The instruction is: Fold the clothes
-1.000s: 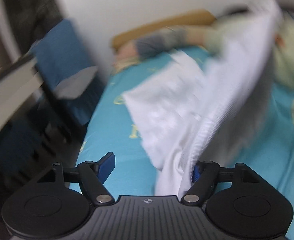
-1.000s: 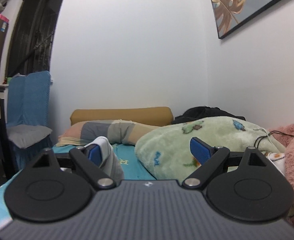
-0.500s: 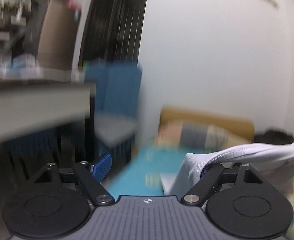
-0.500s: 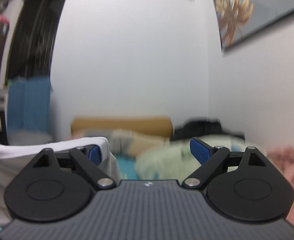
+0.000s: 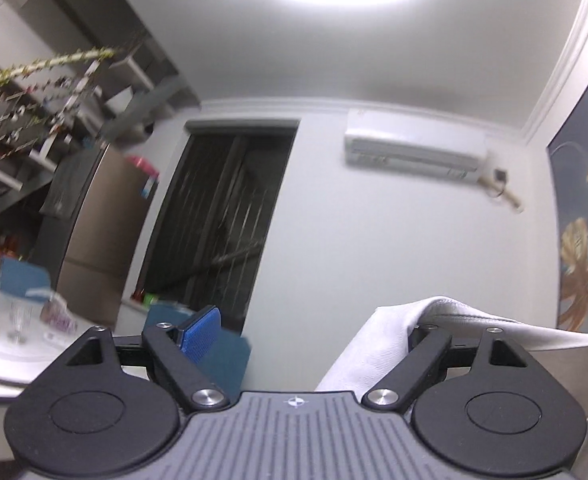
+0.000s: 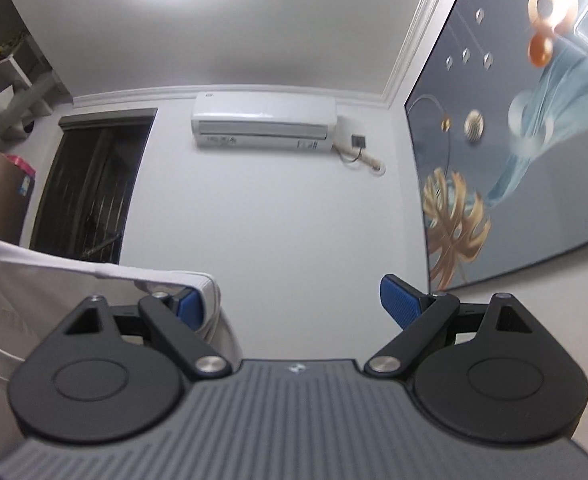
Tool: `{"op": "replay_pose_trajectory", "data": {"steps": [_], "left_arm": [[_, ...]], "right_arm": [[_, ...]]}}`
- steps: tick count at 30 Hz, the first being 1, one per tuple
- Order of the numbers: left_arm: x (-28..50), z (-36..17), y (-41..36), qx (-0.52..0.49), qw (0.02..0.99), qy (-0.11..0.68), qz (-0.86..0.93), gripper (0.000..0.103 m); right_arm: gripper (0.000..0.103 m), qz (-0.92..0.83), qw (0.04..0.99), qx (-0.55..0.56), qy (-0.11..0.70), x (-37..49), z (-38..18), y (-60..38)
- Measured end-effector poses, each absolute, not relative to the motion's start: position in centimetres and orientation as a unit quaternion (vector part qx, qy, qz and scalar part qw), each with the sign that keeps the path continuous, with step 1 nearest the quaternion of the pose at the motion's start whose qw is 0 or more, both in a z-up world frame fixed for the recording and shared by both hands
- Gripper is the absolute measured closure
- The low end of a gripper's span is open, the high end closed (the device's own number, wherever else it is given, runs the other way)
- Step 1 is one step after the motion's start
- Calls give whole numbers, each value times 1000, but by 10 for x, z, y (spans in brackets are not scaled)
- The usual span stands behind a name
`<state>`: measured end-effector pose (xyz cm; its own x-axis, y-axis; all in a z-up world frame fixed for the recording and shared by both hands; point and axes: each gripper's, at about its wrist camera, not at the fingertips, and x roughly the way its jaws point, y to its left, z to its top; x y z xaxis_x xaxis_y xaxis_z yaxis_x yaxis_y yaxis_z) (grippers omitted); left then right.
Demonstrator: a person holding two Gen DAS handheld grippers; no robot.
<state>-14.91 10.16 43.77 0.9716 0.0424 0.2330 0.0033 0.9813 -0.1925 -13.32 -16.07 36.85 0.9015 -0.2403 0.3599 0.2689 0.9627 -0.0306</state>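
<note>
While both our grippers point at the ceiling, one white garment (image 5: 378,344) drapes the left gripper (image 5: 310,320) and right gripper (image 6: 289,300), both spread wide.

I can't see my left gripper's (image 5: 310,326) right fingertip: white garment (image 5: 378,344) covers it, running off frame right.

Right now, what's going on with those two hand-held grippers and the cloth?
Both are tipped up toward the ceiling and wall. The white garment is draped over the right finger of the left hand-held gripper and over the left finger of the right hand-held gripper, so it spans between them. Both sets of jaws stand wide open, so the cloth is hooked, not pinched. No fold is visible.
</note>
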Motion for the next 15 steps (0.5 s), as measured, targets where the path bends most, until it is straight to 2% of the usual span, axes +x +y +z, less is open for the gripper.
{"op": "replay_pose_trajectory", "data": {"steps": [3,6,10,15], "left_arm": [[-172,445,91,-98,988,-116,-5,13],[-152,430,92,-102,990,-95,-15,12],[-50,369,105,-104,994,-33,-20,11],[84,264,103,-78,996,37,-26,11]], "right_arm": [[12,-137,974,-46,-172,-139,375,-164],[12,-145,975,-55,-161,-128,363,-165],[12,-153,979,-64,-117,-76,320,-166],[12,-150,987,-49,-26,35,233,-180]]}}
